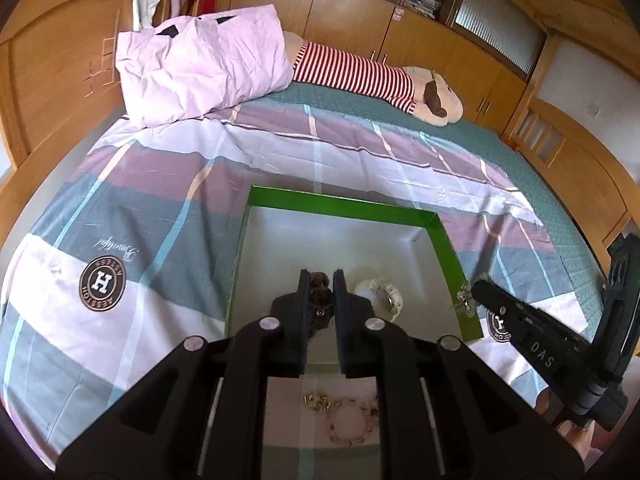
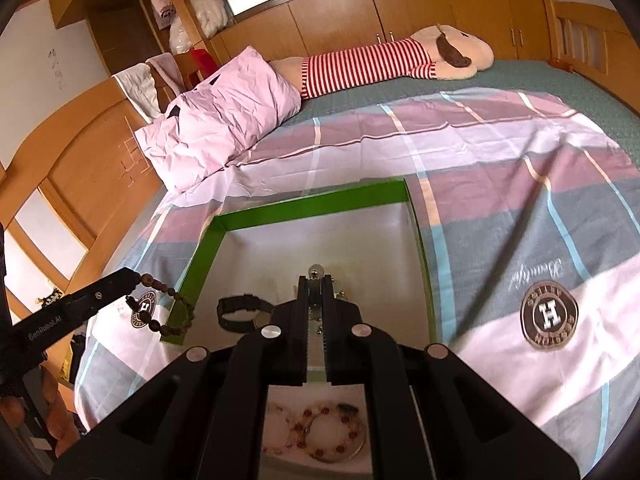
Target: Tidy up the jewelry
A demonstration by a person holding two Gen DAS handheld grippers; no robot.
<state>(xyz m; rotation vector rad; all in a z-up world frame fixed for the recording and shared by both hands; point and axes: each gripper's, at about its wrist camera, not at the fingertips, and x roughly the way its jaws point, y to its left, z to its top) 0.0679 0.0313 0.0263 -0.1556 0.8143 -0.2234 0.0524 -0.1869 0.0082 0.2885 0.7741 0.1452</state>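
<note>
Both tongs tilt downward over a green box [image 1: 440, 236] on the bed [image 1: 168, 184]. The left tongs [image 1: 321, 280] pinch a dark bead bracelet [image 2: 168, 300]; the right tongs [image 2: 316, 280] pinch a small silver trinket [image 1: 464, 298].

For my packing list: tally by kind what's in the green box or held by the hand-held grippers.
Watches: 2 (white watch, black watch)
Bead bracelets: 1 (dark bead bracelet)
Silvery pieces: 1 (silvery piece)
Total: 4

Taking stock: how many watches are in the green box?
2: a white watch right of centre in the green box, a black watch near its left wall. Others may be hidden.
</note>
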